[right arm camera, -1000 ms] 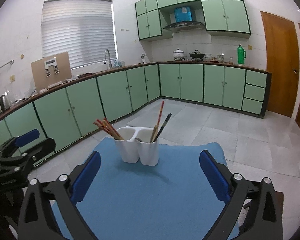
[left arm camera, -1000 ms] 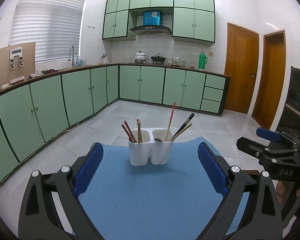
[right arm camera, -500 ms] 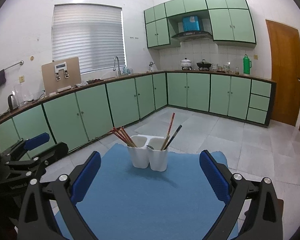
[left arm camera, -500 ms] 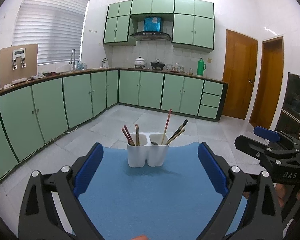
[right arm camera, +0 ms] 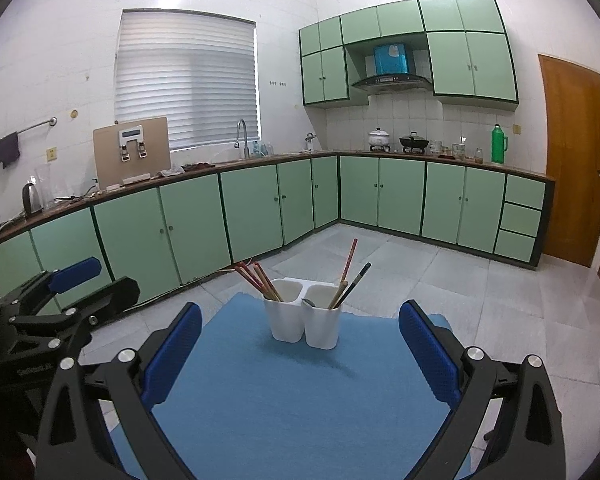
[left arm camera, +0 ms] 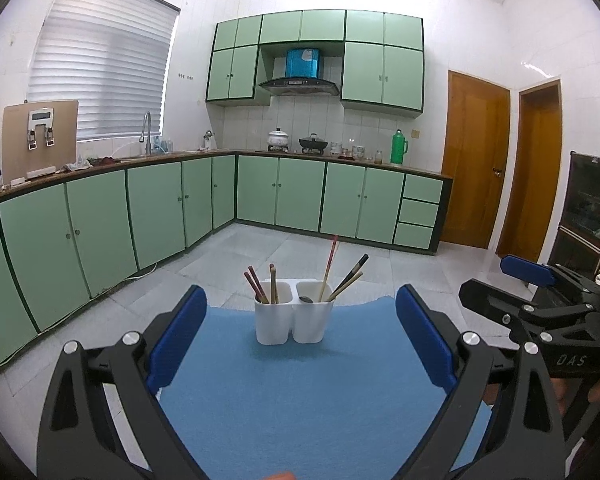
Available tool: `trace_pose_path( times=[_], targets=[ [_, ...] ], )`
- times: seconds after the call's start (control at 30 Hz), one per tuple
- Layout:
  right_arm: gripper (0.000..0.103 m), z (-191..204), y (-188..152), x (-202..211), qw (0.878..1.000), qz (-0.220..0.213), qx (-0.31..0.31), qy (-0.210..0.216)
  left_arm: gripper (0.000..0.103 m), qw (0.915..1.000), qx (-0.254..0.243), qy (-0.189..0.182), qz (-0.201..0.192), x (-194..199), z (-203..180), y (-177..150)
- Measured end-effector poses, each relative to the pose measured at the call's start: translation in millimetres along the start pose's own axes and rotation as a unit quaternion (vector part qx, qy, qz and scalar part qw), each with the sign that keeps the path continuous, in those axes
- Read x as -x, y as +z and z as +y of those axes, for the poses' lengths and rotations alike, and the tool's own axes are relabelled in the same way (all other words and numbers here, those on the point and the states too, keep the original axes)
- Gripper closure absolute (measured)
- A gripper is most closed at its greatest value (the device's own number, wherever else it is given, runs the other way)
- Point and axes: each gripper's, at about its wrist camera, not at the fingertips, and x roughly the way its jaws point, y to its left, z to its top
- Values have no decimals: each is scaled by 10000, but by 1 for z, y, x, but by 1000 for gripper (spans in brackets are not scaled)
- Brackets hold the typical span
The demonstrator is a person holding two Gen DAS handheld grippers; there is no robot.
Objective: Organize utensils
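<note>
Left tongs released, empty, well short of white two-cup holder. Holder upright on blue mat. Left cup: reddish chopsticks; right cup: spoon and more chopsticks. Likely light, stiff, slippery; best pinched mid-shaft above rim. Right tongs released, empty.

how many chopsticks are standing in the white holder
6 visible: three reddish ones in the left cup of the holder; a long red one, a black one and a tan one in the right cup. Others may be hidden.
</note>
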Motion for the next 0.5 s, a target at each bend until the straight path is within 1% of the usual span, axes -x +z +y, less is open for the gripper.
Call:
trace_pose_path(
  times=[0.5],
  targets=[
    [6,3,3,6,10000,-59,31,-6,10,9999,-48,26,-91,10,-2,0]
  ],
)
